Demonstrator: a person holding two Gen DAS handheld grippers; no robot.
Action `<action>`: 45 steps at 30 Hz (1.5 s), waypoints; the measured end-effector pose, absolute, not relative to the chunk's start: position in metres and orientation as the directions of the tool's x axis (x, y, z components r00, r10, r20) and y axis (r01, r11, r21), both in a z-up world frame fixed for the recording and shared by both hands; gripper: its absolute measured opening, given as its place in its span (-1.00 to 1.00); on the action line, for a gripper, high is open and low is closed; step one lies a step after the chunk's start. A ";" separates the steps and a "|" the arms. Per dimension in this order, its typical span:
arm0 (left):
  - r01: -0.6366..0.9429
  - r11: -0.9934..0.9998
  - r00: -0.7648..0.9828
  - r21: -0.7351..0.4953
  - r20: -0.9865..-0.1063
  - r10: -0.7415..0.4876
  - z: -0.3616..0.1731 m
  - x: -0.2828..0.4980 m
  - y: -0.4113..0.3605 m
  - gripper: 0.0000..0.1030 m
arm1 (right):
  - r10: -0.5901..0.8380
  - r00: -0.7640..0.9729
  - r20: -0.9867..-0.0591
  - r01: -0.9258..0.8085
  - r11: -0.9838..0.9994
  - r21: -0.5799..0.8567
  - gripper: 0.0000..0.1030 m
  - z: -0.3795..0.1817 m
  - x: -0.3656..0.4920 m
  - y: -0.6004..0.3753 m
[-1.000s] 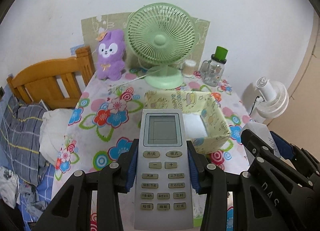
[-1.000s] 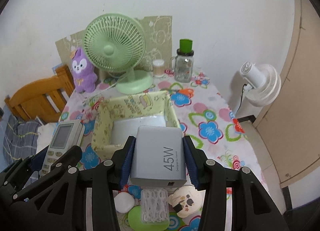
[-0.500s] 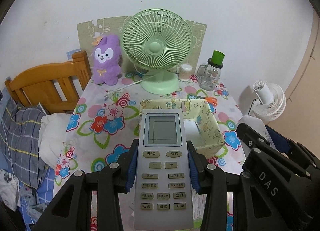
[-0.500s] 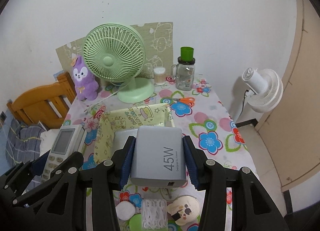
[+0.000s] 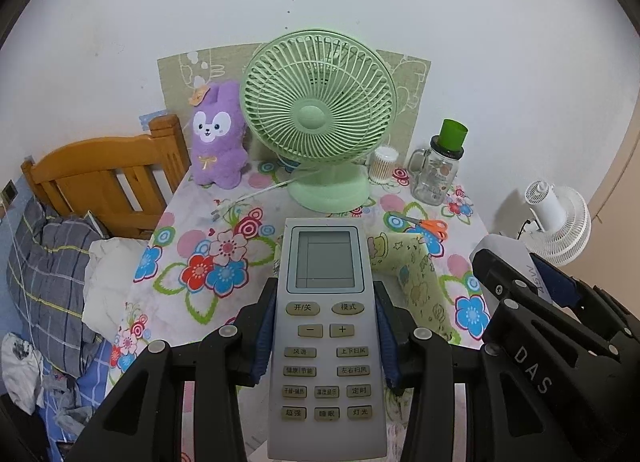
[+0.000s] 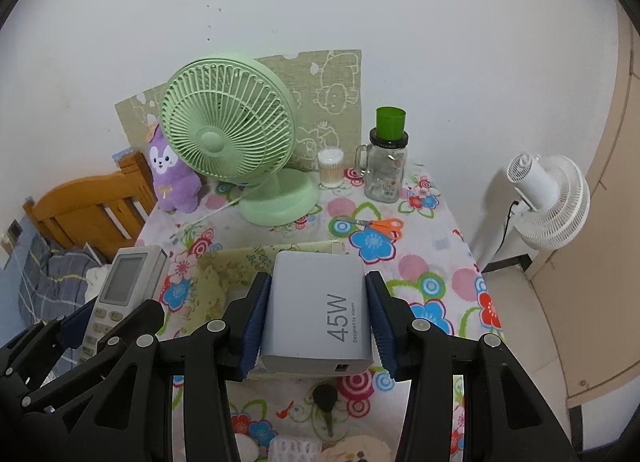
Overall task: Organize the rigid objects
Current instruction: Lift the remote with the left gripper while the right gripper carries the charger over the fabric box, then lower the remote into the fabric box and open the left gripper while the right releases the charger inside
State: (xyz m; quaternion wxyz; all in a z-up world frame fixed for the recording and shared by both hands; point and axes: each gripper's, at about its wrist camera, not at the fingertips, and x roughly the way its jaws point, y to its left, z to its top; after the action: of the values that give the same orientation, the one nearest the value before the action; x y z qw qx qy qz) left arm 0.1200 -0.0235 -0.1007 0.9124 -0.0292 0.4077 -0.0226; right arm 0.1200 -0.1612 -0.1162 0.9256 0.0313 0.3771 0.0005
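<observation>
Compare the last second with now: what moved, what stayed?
Both grippers drew back from the table: the yellow box and green fan look smaller and farther. Still clamped: the remote in the left gripper, the charger in the right gripper.

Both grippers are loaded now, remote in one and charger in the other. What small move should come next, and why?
Probably carry the right gripper, shut on the grey 45W charger block, forward and down over the yellow patterned fabric box, then release. The box sits open just beyond the charger. The left gripper, gripping the grey air-conditioner remote control, should hold off so the two don't crowd.
</observation>
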 end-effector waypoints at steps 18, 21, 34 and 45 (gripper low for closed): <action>-0.050 0.997 0.626 -0.062 -0.780 -0.017 -0.139 0.174 -0.026 -0.13 | 0.071 0.682 -0.728 -0.033 0.997 0.066 -0.03 -0.150 0.186 -0.166; -0.049 0.997 0.612 -0.054 -0.790 -0.012 -0.149 0.181 -0.028 -0.13 | 0.070 0.675 -0.734 -0.033 0.997 0.065 -0.03 -0.156 0.195 -0.166; -0.068 0.997 0.589 -0.038 -0.808 0.010 -0.176 0.204 -0.031 -0.13 | 0.084 0.634 -0.769 -0.045 0.996 0.072 -0.02 -0.189 0.227 -0.163; -0.085 0.996 0.537 -0.008 -0.843 0.039 -0.207 0.217 -0.029 -0.13 | 0.080 0.581 -0.810 -0.026 0.996 0.080 -0.02 -0.218 0.242 -0.164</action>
State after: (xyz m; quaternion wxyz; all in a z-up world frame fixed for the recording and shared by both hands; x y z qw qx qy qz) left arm 0.2173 -0.0288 -0.2066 0.8764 -0.0238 0.4798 0.0354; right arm 0.2416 -0.1645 -0.2176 0.8885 0.0298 0.4569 0.0299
